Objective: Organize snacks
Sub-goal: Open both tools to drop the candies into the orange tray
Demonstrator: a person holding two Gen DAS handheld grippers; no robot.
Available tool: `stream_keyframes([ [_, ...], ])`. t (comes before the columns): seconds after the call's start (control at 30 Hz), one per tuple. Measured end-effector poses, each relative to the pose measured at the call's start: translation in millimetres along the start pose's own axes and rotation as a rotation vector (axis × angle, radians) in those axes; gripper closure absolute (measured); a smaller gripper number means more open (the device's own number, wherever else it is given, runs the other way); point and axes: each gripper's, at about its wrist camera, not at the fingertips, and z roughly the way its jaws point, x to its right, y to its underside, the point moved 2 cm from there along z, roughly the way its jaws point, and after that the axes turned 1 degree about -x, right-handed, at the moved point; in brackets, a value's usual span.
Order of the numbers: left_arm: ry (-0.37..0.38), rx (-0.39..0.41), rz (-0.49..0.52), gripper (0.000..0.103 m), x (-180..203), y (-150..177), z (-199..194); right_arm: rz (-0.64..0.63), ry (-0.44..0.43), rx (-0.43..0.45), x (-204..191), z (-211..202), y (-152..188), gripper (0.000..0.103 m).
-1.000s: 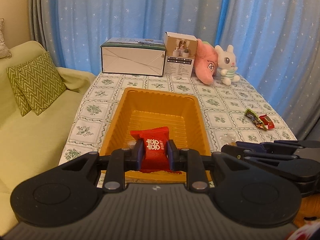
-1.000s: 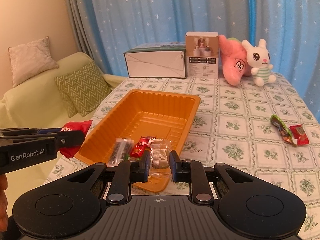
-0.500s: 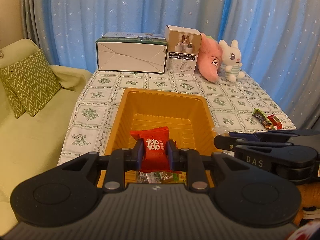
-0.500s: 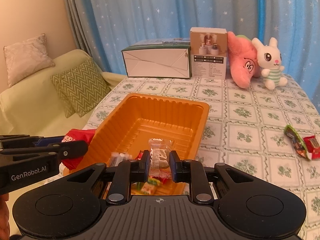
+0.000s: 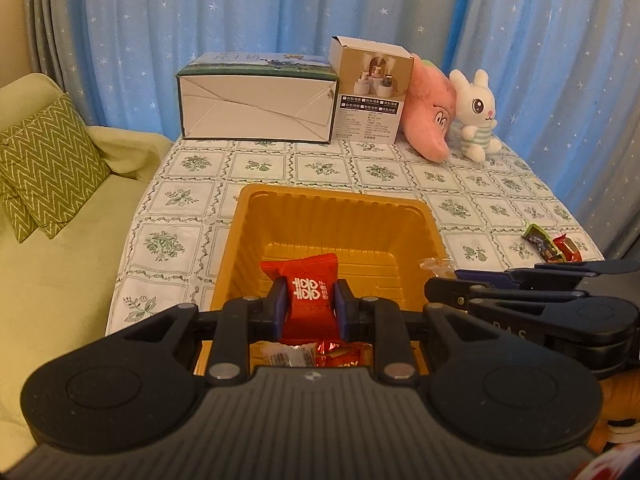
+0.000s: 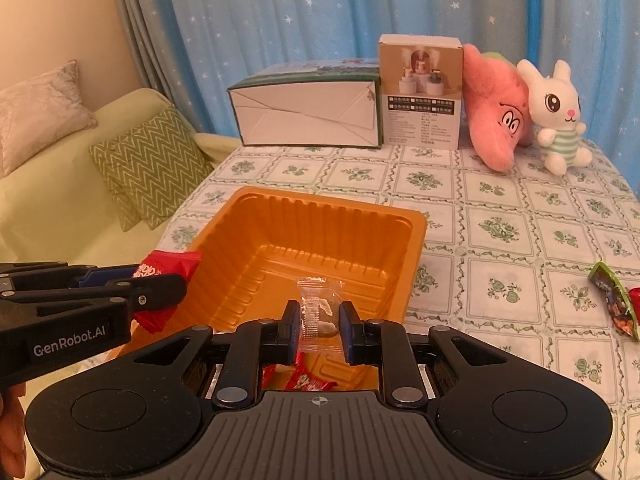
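Two grippers (each clamping a wrapped snack) hover above orange tray (image 5: 240, 240).

A glossy orange plastic tray (image 6: 412, 224) with ribbed walls sits on a smooth floral-print tablecloth (image 6: 500, 232). The matt black plastic left gripper (image 5: 308, 308) clamps a shiny red foil snack packet (image 5: 310, 292); the right gripper (image 6: 320, 320) pinches a clear crinkled plastic wrapper (image 6: 318, 304). At the table's far edge stand matt cardboard boxes (image 6: 308, 116) and fuzzy plush toys (image 6: 496, 116).
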Motion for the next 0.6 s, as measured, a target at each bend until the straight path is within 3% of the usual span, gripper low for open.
stream_keyframes([
  [0.4, 0.019, -0.047, 0.028, 0.081, 5.2, -6.6, 33.8, 0.041, -0.004, -0.013, 14.7, 17.7, -4.7, 0.082],
  [0.5, 0.013, -0.052, 0.032, 0.070, 3.9, -5.1, 37.1, 0.044, -0.005, -0.014, 15.2, 19.2, -5.2, 0.082],
  [0.6, -0.002, -0.048, 0.038, 0.067, 2.8, -2.8, 33.6, 0.047, -0.007, -0.016, 15.8, 19.9, -5.1, 0.082],
])
